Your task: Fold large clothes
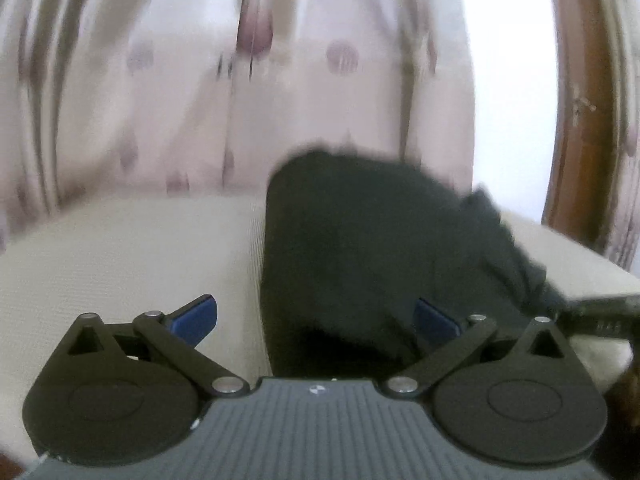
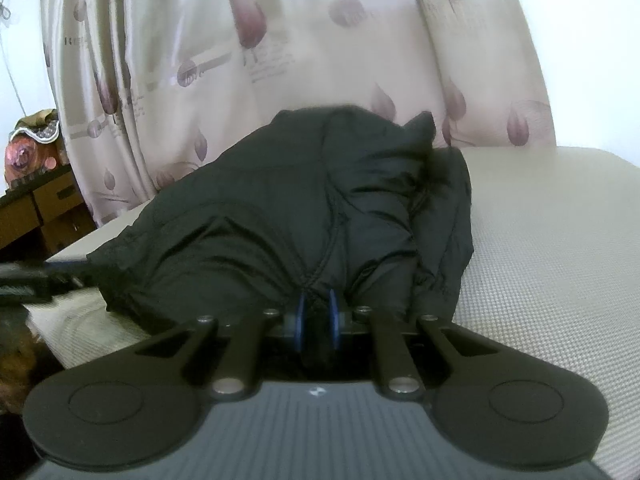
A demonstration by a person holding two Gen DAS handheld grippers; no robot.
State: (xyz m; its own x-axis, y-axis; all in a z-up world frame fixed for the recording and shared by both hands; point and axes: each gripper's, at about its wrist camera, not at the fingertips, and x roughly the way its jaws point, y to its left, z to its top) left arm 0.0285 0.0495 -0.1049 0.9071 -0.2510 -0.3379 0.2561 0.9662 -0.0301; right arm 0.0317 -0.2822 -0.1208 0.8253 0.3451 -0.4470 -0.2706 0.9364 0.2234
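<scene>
A black garment (image 1: 360, 248) lies bunched on a cream textured surface (image 1: 132, 264). My left gripper (image 1: 316, 316) is open, its blue fingers (image 1: 196, 314) spread wide, with the garment's near left edge between them. In the right wrist view the same black garment (image 2: 304, 208) is heaped in front of me. My right gripper (image 2: 318, 312) is shut on a fold of the garment's near edge, its blue pads (image 2: 333, 312) pinching the cloth. The other gripper's dark body (image 2: 24, 280) shows at the left edge.
A pale curtain (image 2: 280, 40) with purple tulip prints hangs close behind the surface. A wooden frame (image 1: 580, 120) stands at the right in the left wrist view. A wooden cabinet (image 2: 36, 208) with clutter on top stands at the far left. Cream surface (image 2: 552, 248) extends to the right.
</scene>
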